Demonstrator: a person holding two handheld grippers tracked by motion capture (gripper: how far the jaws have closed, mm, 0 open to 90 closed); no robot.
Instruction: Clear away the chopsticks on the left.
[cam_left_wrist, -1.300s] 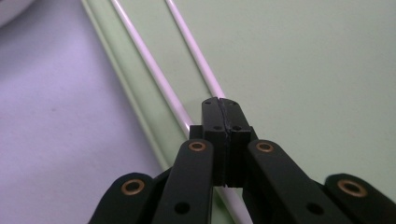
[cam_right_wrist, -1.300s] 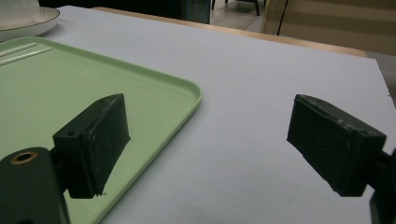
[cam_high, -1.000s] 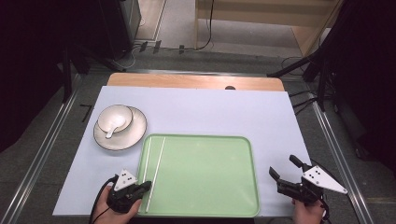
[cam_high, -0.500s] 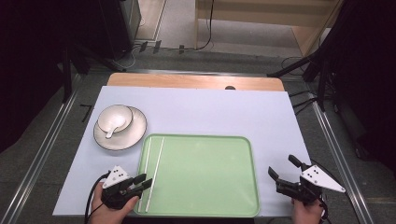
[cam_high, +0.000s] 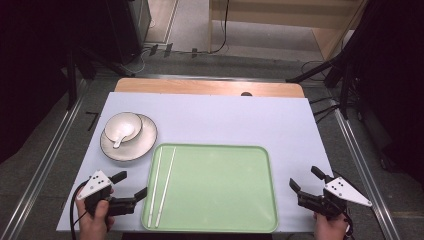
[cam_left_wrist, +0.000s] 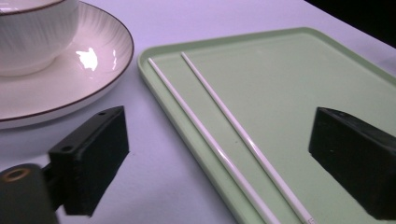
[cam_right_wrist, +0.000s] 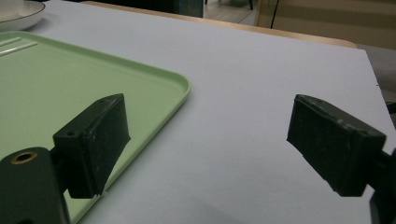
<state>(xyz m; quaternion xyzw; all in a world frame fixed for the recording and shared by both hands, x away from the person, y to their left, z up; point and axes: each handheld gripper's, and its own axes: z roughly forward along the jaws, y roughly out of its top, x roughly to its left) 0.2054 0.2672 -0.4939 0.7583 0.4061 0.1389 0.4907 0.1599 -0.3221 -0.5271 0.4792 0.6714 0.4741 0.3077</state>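
My left gripper (cam_high: 129, 189) has swung since the earlier frames: it now angles toward the near left corner of the green tray (cam_high: 220, 220), its far jaw over the table cover and its near jaw tip reaching the tray's left rim. Its jaws stand wide apart, holding nothing. In the left gripper view the two white chopsticks (cam_left_wrist: 224, 137) run between my jaws, lying side by side along the left edge of the tray (cam_left_wrist: 303, 70), apart from each other and nearly parallel.

My right gripper (cam_high: 306, 182) has barely shifted; it sits near the tabletop's near right corner, off the tray's right edge, jaws also spread wide and empty. In the right gripper view the tray's corner (cam_right_wrist: 180, 88) lies just beyond my left jaw, bare pale table cover (cam_right_wrist: 261, 93) between the jaws.

Toward the left edge of the tabletop, behind the tray's far left corner, a white plate (cam_high: 145, 140) carries a bowl (cam_high: 131, 122) with a spoon (cam_high: 120, 140) resting in it.
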